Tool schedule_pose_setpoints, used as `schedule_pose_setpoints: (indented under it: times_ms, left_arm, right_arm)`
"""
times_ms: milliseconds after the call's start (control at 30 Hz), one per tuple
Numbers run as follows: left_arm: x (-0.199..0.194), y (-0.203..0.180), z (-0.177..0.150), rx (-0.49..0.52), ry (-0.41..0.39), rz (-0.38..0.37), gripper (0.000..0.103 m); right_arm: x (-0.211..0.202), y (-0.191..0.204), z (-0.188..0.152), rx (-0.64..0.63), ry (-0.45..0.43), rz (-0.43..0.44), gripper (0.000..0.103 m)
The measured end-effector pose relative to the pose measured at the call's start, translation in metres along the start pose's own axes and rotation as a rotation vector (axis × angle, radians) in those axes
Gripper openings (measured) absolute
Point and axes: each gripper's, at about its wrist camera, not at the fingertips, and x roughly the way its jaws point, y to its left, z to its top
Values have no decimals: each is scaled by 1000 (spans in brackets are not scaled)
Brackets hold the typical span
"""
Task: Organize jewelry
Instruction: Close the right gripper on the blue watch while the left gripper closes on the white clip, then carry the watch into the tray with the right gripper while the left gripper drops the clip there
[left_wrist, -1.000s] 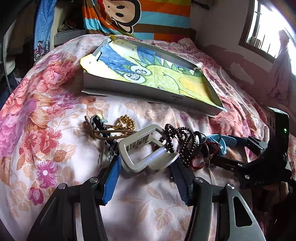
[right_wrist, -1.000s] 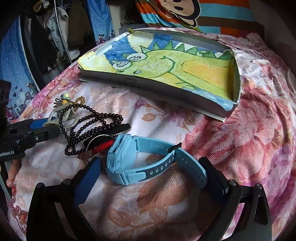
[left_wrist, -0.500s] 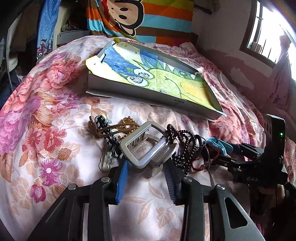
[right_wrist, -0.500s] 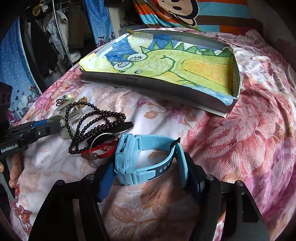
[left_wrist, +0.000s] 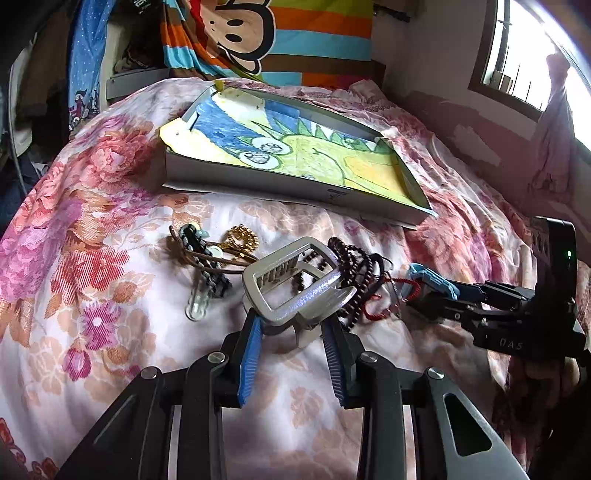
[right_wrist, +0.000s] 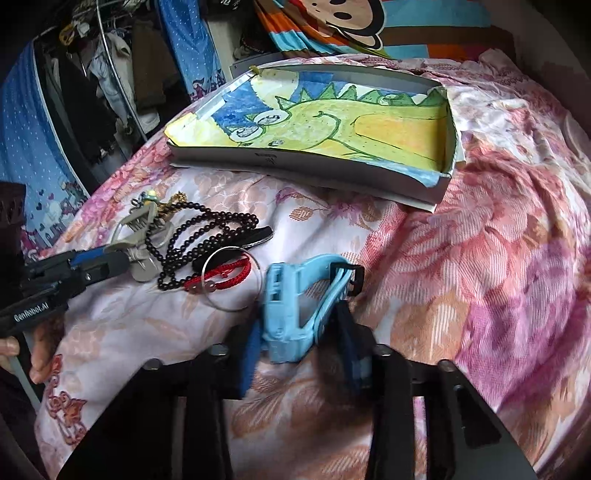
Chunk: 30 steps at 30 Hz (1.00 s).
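Left gripper (left_wrist: 293, 332) pinching silver hair claw (left_wrist: 295, 291) between its pads; right gripper (right_wrist: 301, 343), jaws just closing, squeezing blue watch (right_wrist: 291, 314). Judgement: lifting both straight, avoiding snagging bead string (right_wrist: 207, 240) beyond the tips

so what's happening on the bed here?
A person is sorting jewelry with two handheld grippers. The left gripper has just closed on a silver claw hair clip; the right gripper has just closed on a light blue watch. Bead necklace, red bracelet and the rest lie on the bedspread; the dinosaur-lined tray holds none.
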Motion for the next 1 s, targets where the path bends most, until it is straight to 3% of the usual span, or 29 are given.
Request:
schedule_pose_setpoints:
  times_ms: [267, 700, 1000]
  left_arm:
    - [-16, -6, -7, -6, -35, -5, 31]
    - [-36, -8, -8, -17, -139, -19, 31]
    - [-23, 8, 34, -109, -201, -48, 31]
  right_arm:
    - [-13, 3, -11, 14, -34, -1, 24]
    - [-44, 17, -12, -48, -190, -12, 23]
    - [-43, 17, 27, -109, -303, -45, 23]
